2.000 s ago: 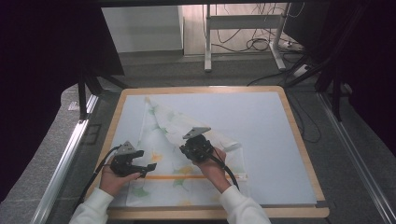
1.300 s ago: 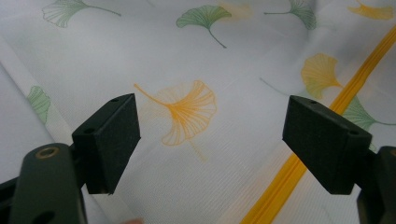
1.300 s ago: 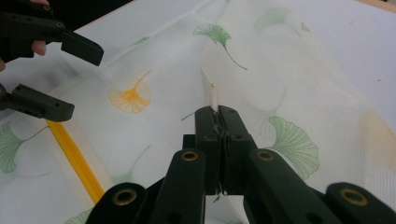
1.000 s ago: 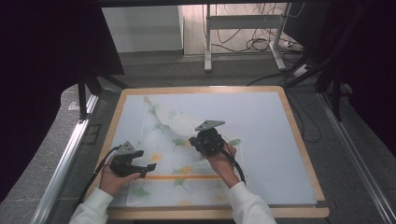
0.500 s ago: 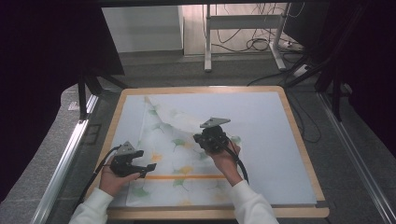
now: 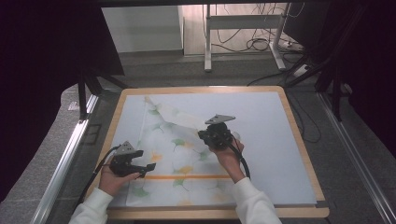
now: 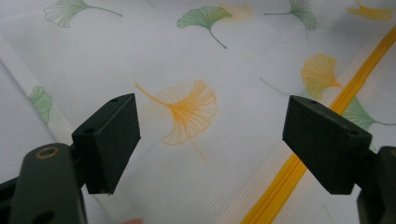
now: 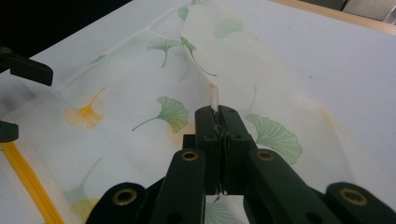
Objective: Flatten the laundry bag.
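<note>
Two grippers work a thin ginkgo-print cloth [image 6: 182,154] spread toward the table's [image 6: 289,140] near left corner: the right gripper [image 8: 218,114] pinches a raised fold, the left gripper's [image 7: 210,140] fingers gape wide above it.

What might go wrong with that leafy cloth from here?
The right gripper is shut on only a thin pinch of the cloth, so the fabric could slip out if pulled harder. The left gripper is open above the cloth, not pinning it, so the whole sheet may slide across the table rather than fold neatly.
</note>
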Demonstrator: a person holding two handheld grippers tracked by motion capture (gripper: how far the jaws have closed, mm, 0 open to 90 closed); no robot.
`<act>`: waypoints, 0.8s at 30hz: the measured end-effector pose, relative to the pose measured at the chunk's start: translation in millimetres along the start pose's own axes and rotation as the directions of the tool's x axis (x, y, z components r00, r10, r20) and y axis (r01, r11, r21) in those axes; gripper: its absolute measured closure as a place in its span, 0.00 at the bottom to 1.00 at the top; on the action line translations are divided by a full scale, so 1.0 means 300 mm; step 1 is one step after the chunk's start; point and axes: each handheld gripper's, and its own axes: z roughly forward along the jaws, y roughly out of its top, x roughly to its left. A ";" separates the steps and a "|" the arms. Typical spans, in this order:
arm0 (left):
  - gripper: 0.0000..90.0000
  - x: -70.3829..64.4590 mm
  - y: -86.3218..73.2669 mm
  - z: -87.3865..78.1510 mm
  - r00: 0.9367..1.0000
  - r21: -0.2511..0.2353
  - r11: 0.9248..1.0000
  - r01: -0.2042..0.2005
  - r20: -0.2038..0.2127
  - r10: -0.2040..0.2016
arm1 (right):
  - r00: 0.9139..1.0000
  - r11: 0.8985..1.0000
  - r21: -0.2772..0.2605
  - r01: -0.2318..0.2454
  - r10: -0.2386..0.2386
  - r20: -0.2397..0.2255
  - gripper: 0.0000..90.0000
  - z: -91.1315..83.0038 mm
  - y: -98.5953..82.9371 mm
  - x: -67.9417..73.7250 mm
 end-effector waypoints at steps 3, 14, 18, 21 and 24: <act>0.21 0.000 0.000 -0.002 1.000 -0.003 1.000 0.000 0.000 0.000 | 1.000 1.000 -0.001 -0.003 0.003 0.002 0.97 0.000 0.000 -0.008; 0.21 0.002 0.001 -0.001 1.000 -0.004 1.000 0.006 -0.003 -0.006 | 1.000 1.000 -0.015 -0.008 0.008 0.009 0.97 -0.003 0.002 -0.031; 0.21 0.003 0.001 0.000 1.000 -0.003 1.000 0.004 -0.002 -0.004 | 1.000 1.000 -0.016 -0.014 0.014 0.011 0.97 -0.002 0.001 -0.046; 0.21 0.004 0.000 0.000 1.000 -0.002 1.000 0.004 -0.002 -0.004 | 1.000 1.000 -0.018 -0.015 0.016 0.012 0.97 -0.002 0.001 -0.051; 0.21 0.004 0.000 0.001 1.000 0.000 1.000 0.002 -0.003 -0.002 | 1.000 1.000 -0.019 -0.020 0.020 0.018 0.97 -0.003 0.001 -0.060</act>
